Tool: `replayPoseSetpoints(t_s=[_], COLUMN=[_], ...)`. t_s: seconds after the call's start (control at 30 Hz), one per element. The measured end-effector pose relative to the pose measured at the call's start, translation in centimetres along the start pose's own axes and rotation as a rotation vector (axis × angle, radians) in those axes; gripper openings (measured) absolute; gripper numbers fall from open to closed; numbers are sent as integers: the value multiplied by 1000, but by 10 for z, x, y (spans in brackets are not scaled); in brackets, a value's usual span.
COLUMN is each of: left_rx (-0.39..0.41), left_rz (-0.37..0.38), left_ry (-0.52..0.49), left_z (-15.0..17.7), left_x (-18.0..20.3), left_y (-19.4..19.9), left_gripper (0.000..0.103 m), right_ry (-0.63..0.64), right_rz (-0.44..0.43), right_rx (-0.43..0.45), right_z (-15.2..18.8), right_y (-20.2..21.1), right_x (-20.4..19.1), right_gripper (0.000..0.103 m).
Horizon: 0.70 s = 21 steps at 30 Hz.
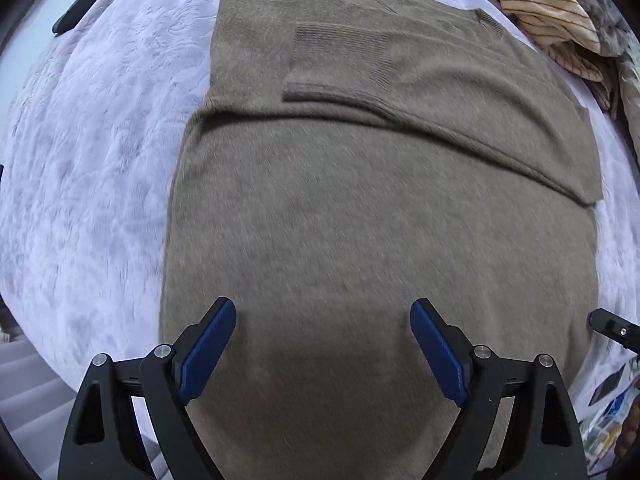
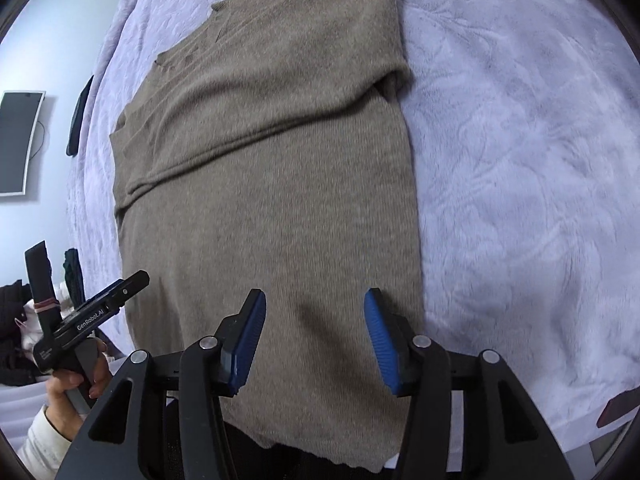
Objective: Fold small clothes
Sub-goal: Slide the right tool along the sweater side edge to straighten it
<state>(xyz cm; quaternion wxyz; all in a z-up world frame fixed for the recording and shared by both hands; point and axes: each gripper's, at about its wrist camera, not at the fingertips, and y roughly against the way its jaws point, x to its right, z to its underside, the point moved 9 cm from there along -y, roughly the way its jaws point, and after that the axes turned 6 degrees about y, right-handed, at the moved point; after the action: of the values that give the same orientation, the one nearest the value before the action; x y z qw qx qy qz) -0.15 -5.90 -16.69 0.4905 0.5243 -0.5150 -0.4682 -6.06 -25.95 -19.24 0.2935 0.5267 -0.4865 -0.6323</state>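
Taupe knit sweater (image 1: 360, 208) lies flat on the lavender plush blanket (image 1: 100, 160) of a bed, sleeves folded across its chest. Above its lower part, the left hand-held gripper (image 1: 323, 344) hangs with jaws spread wide and nothing between them; the right hand-held gripper (image 2: 315, 340) is partly parted, also holding nothing. Striped cloth (image 1: 552, 12) lies beyond the sweater's far corner.

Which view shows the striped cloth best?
The left wrist view: the striped cloth lies crumpled at the upper right, beyond the sweater. The right wrist view shows only a sliver at its top edge.
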Motion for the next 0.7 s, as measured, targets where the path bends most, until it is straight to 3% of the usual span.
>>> replayPoseSetpoints(t_s=[0.23,0.27,0.7], left_rx=[-7,-6,9], left_rz=[-6,-9,8], left_ry=[24,27,-24], left_z=[40,46,105], left_x=[10,25,2], left_y=[18,17,36], left_gripper=[90,90,90], right_ry=[38,44,12], right_rz=[-15,-16,0], right_rx=[-62,-69,-62], right_z=[19,23,62], right_y=[-8,-9,-13], right_x=[0,0,-5], right_gripper=[56,56,56])
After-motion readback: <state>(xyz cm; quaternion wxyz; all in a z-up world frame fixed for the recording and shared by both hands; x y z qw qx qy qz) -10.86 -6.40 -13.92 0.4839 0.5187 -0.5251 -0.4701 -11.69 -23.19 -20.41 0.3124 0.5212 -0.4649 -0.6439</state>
